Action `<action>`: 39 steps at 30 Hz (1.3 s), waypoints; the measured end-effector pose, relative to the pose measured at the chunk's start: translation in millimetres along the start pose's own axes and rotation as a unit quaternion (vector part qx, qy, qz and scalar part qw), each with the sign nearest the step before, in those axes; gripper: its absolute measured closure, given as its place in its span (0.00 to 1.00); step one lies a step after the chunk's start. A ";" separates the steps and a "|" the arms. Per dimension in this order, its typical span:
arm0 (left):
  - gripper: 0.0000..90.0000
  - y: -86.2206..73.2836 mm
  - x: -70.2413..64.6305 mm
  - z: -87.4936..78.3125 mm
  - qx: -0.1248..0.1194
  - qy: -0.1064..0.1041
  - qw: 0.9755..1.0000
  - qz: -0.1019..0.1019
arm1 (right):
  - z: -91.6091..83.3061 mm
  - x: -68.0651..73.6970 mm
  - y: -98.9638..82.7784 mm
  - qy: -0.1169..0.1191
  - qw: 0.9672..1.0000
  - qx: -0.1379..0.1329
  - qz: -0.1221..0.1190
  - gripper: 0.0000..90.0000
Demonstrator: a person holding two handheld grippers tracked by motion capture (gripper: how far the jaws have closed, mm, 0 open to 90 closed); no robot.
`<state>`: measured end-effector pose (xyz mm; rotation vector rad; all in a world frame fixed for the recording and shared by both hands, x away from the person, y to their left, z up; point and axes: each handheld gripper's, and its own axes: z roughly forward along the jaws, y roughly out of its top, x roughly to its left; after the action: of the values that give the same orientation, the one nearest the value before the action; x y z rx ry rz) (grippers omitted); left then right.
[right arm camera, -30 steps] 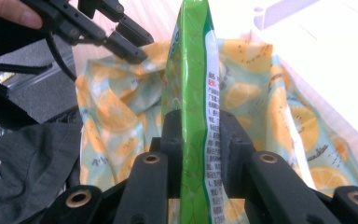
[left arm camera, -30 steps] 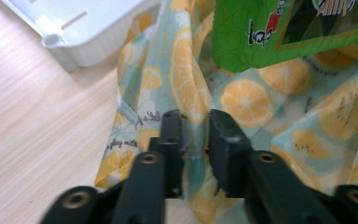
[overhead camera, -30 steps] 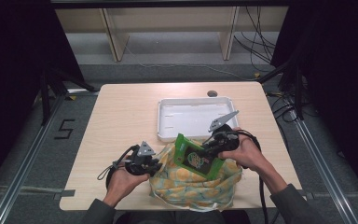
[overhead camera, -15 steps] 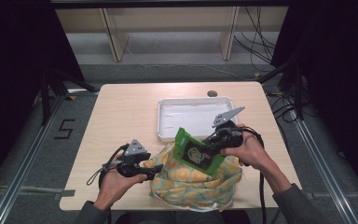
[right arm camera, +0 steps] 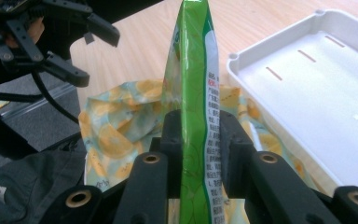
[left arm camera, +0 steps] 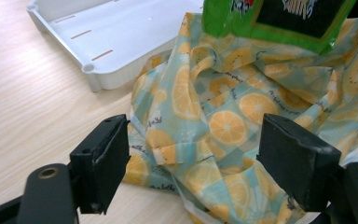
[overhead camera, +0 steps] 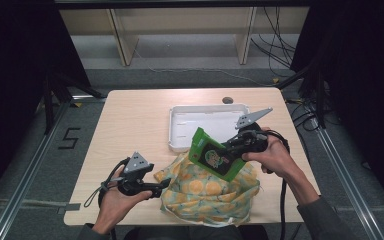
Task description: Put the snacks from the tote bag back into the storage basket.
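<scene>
A glossy green foil snack pouch (overhead camera: 214, 157), flat and rectangular, is clamped edge-on in the right hand-held gripper (overhead camera: 228, 148), held above a crumpled cloth bag (overhead camera: 207, 192) printed with orange slices on a pale wooden surface (overhead camera: 135, 120). The left hand-held gripper (overhead camera: 162, 186), whose jaws have just been opening, stands wide at the bag's left edge, gripping nothing. A shallow white plastic tray (overhead camera: 177, 125) lies just behind.

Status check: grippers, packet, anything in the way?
Left gripper just opened, off the bag. Right gripper clamped on green packet, above bag. Tray clear behind.
</scene>
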<state>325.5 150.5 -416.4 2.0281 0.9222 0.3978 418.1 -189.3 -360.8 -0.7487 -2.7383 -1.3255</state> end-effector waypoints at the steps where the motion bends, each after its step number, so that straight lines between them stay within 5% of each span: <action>1: 0.26 -0.9 0.6 -1.6 0.000 -0.003 1.000 0.001 | -0.9 0.0 0.1 0.000 1.000 -0.003 0.005 0.84; 11: 0.26 -24.7 12.5 -19.0 -0.006 0.033 0.999 -0.009 | -17.9 -13.2 2.3 -0.010 0.999 -0.030 0.015 0.84; 17: 0.26 -37.6 19.4 -25.4 0.006 0.047 0.999 0.012 | -29.4 -26.9 -0.3 -0.028 0.998 -0.045 0.035 0.84; 18: 0.26 -39.6 17.0 -24.5 0.008 0.047 0.999 -0.001 | -30.9 -29.3 -0.8 -0.033 0.998 -0.048 0.038 0.84; 19: 0.26 -40.5 18.8 -25.4 0.021 0.048 0.998 0.023 | -31.9 -31.4 -1.4 -0.032 0.997 -0.054 0.044 0.84; 22: 0.26 -44.4 12.7 -21.7 0.018 0.043 0.999 0.008 | -36.3 -40.1 -3.5 -0.048 0.996 -0.065 0.047 0.84; 23: 0.26 -44.4 13.6 -22.3 0.030 0.044 0.998 0.032 | -38.0 -42.2 -3.9 -0.045 0.996 -0.059 0.050 0.84; 24: 0.26 -46.4 9.0 -19.4 0.014 0.044 0.999 0.005 | -39.0 -45.8 -4.5 -0.048 0.995 -0.067 0.050 0.84; 26: 0.26 -46.2 12.2 -21.8 0.030 0.042 0.998 0.030 | -40.5 -50.3 -5.7 -0.056 0.994 -0.073 0.056 0.84; 29: 0.26 -49.4 11.1 -20.1 0.019 0.048 0.999 0.006 | -43.3 -58.0 -6.9 -0.066 0.993 -0.075 0.065 0.84; 30: 0.26 -49.4 13.8 -21.5 0.031 0.046 0.998 0.023 | -42.7 -59.8 -7.4 -0.064 0.992 -0.080 0.070 0.84; 31: 0.26 -50.6 12.9 -20.9 0.031 0.047 0.998 0.015 | -44.1 -60.0 -7.5 -0.066 0.991 -0.072 0.092 0.84; 32: 0.26 -51.1 12.4 -21.0 0.034 0.048 0.998 0.010 | -42.8 -66.9 -9.0 -0.078 0.991 -0.082 0.072 0.84; 35: 0.25 -50.9 15.9 -20.2 0.045 0.052 0.997 0.045 | -42.7 -72.7 -10.8 -0.079 0.988 -0.076 0.107 0.84; 39: 0.25 -52.9 10.7 -16.0 0.038 0.051 0.998 0.024 | -42.3 -82.3 -13.3 -0.097 0.984 -0.079 0.125 0.84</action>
<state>299.2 186.9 -450.3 2.1191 0.9645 0.5046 477.2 -261.8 -360.7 -1.2491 -2.5818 -1.4967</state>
